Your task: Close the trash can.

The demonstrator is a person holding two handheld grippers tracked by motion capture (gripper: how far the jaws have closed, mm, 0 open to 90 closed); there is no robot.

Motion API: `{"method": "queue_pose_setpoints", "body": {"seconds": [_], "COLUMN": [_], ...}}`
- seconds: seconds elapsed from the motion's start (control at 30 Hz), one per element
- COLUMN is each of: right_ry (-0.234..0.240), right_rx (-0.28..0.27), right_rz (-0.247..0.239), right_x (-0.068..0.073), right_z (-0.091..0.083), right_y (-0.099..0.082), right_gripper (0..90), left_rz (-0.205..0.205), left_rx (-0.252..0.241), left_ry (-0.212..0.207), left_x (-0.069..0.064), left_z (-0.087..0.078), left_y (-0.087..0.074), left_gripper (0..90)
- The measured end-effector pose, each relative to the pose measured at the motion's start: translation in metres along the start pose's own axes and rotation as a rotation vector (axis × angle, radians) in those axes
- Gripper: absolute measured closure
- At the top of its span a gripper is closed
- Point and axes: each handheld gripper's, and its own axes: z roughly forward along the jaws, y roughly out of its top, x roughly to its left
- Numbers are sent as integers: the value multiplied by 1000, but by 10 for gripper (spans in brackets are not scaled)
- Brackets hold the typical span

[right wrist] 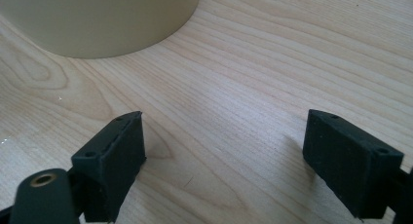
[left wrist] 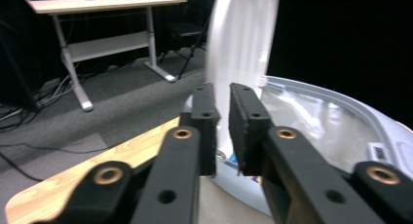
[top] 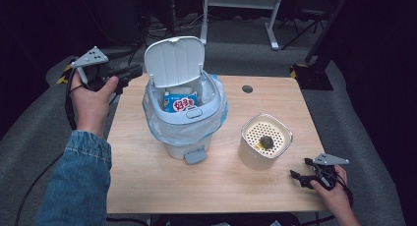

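High view: a white pedal bin (top: 184,113) stands on the wooden table (top: 147,182), lid (top: 174,60) raised, a blue snack packet (top: 180,102) inside; a cream perforated container (top: 264,141) sits well to its right. Left gripper view: the left gripper (left wrist: 223,129) — jaws nearly together, a narrow gap, holding nothing — points at the lid. Right gripper view: the right gripper (right wrist: 224,156) hangs low over the table, jaws spread wide, near the container's base.

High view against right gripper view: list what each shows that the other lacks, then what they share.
High view alone: the pedal bin with its lid up and a blue packet inside, the perforated top of the cream pot with a dark lump on it, and both hands, the left hand off the table's edge.

Right gripper view alone: the right gripper close up, its jaws wide apart over bare wood.

Shared: the wooden table and the cream pot's side wall.
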Motion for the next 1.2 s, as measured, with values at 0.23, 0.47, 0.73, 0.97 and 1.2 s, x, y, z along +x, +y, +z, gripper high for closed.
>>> {"method": "queue_pose_setpoints", "body": {"seconds": [0.23, 0.47, 0.73, 0.97, 1.2], "right_ry": [0, 0, 0, 0, 0], "right_rx": [0, 0, 0, 0, 0], "right_rz": [-1, 0, -1, 0, -1], "right_x": [0, 0, 0, 0, 0], "right_z": [0, 0, 0, 0, 0], "right_y": [0, 0, 0, 0, 0], "right_gripper": [155, 155, 155, 155, 155], "left_rz": [-8, -15, 4, -12, -30], "left_rx": [-10, -10, -6, -1, 12], "left_ry": [38, 18, -27, -62, -9], "left_x": [7, 11, 8, 3, 14], "left_z": [7, 16, 12, 7, 12], "left_y": [7, 17, 23, 26, 26], "left_gripper": [841, 842, 843, 775, 812]}}
